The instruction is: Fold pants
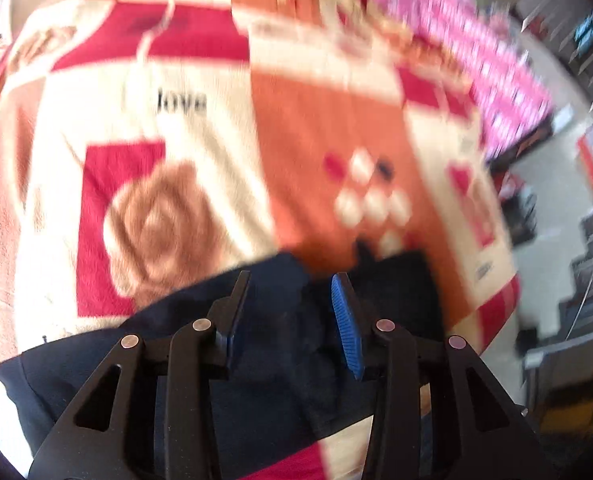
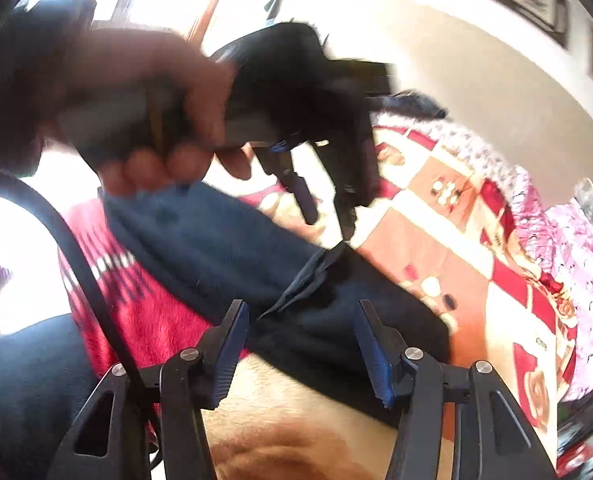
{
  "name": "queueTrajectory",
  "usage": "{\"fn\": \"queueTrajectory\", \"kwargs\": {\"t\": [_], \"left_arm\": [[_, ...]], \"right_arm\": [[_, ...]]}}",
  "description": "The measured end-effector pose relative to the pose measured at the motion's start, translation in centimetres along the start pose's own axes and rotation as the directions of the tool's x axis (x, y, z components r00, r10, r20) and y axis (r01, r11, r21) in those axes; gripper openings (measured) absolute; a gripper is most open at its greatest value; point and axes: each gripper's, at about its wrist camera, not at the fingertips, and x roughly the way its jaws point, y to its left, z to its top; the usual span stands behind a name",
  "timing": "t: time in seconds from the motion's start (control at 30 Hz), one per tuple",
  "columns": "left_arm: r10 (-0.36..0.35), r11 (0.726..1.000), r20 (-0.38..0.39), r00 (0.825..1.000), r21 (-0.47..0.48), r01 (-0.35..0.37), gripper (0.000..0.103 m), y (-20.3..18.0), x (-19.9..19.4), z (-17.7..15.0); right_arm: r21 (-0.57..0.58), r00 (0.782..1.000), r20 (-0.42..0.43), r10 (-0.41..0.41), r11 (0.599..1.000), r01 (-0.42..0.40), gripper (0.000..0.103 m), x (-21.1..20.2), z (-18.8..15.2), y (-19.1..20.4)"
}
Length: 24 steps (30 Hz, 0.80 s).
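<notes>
Navy fleece fills the foreground of both wrist views: the pants (image 1: 256, 336) lie bunched on the blanket (image 1: 200, 152), and everything else can be placed from them. Nearest, the left gripper (image 1: 292, 312) hangs just above the pants with its jaws spread wide and nothing between them, its blue pads (image 1: 346, 324) clear of the cloth. The right gripper (image 2: 302, 340) is likewise released, fingers apart over a dark fold where a thin raw edge (image 2: 308, 276) sticks up; whether the tips touch the fabric I cannot tell. Seen from the right wrist, the hand (image 2: 136, 116) holding the left gripper floats above the far side of the pants, heavily blurred. Beyond the pants the blanket runs on in red, orange and cream squares, and past that, a pink flowered cover (image 1: 468, 52) lies along the far edge, with floor and shelving to the side. By my judgement the pants are soft, thick and light, limp enough to sag and drag if lifted from one point, and grippy rather than slick against the fuzzy blanket. The sensible hold is a pinch on two outer corners of one end, waistband or cuffs, so the layers rise together and can be laid flat. The fold looks barely started.
</notes>
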Motion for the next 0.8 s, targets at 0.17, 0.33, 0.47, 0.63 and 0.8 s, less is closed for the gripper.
{"fn": "queueTrajectory", "kwargs": {"t": [0.17, 0.33, 0.47, 0.63, 0.8], "left_arm": [[-0.150, 0.988, -0.024, 0.988, -0.034, 0.149, 0.052, -2.4, 2.6, -1.4], [-0.094, 0.993, -0.041, 0.995, -0.082, 0.091, 0.050, -0.3, 6.1, -3.7], [-0.113, 0.990, -0.003, 0.994, -0.079, 0.113, 0.045, 0.5, 5.9, -4.6], [-0.114, 0.990, 0.032, 0.993, -0.076, 0.116, 0.044, 0.4, 5.9, -5.6], [-0.116, 0.989, 0.054, 0.992, -0.090, 0.120, 0.045, 0.2, 5.5, -6.2]], "right_arm": [[0.191, 0.995, -0.009, -0.103, 0.976, 0.102, 0.069, 0.4, -2.2, -6.3], [0.378, 0.992, -0.114, 0.054, 0.926, -0.007, 0.069, 4.9, -4.9, -9.5], [0.328, 0.991, -0.117, 0.065, 0.945, -0.023, 0.070, 5.5, -6.9, -8.6], [0.377, 0.997, -0.064, 0.046, 0.926, -0.019, 0.067, 4.2, -4.8, -11.5], [0.335, 0.990, -0.013, 0.139, 0.934, -0.127, 0.067, 7.4, -2.3, -13.6]]}}
